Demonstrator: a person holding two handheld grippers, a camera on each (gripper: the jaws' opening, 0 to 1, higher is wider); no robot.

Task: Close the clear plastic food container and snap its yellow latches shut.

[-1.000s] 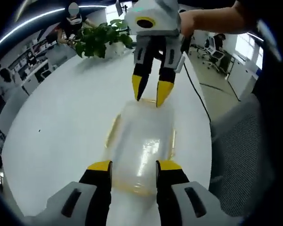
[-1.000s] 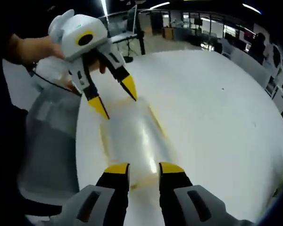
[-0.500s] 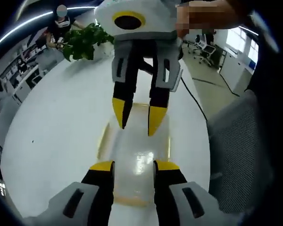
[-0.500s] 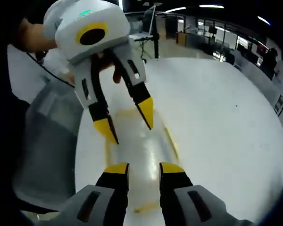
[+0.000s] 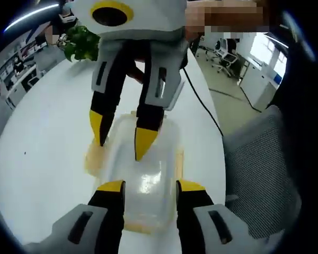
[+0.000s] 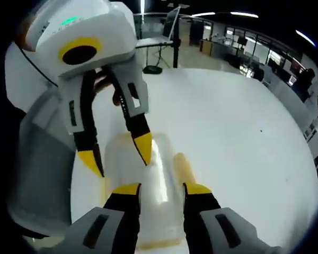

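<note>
Both tongs press the lid onto the container.
Left tongs (image 5: 144,186) and right tongs (image 6: 160,189), both open, bear down on the clear container (image 5: 143,174) near the desk (image 5: 47,132) edge; yellow latches (image 5: 178,161) seem unsnapped.

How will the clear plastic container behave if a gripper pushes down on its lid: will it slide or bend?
The container looks empty, so it is probably light. It sits on a smooth white table, so it may slide under a sideways push. Its glossy lid seems thin and could flex under the yellow fingertips.
</note>
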